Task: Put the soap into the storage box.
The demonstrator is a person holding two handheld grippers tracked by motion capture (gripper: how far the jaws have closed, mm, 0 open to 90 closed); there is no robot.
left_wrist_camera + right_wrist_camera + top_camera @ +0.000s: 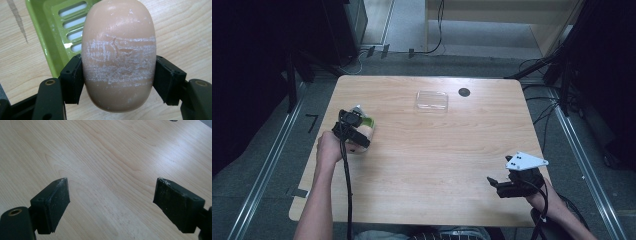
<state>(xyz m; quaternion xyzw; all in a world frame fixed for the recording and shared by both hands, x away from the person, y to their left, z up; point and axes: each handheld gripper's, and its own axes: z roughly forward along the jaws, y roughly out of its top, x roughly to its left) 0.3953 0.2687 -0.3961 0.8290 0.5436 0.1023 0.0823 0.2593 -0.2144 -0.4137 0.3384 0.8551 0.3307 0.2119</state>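
At the left side of the desk (432, 150), my left claw (118, 82) is clenched on a peach-coloured bar of soap (118, 55), its jaws pressed to both flanks, beside the green slotted soap dish (57, 32). My right claw (111, 202) hangs released near the right front corner. A clear plastic lid (431, 100) lies toward the far edge.

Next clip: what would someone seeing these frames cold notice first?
The peach soap bar, scuffed white across its middle, clamped between the left tongs at the table's left side, over a green slotted soap dish. Then the right tongs, wide open over bare wood near the table's front right corner. A clear lid and a dark disc lie at the far edge.
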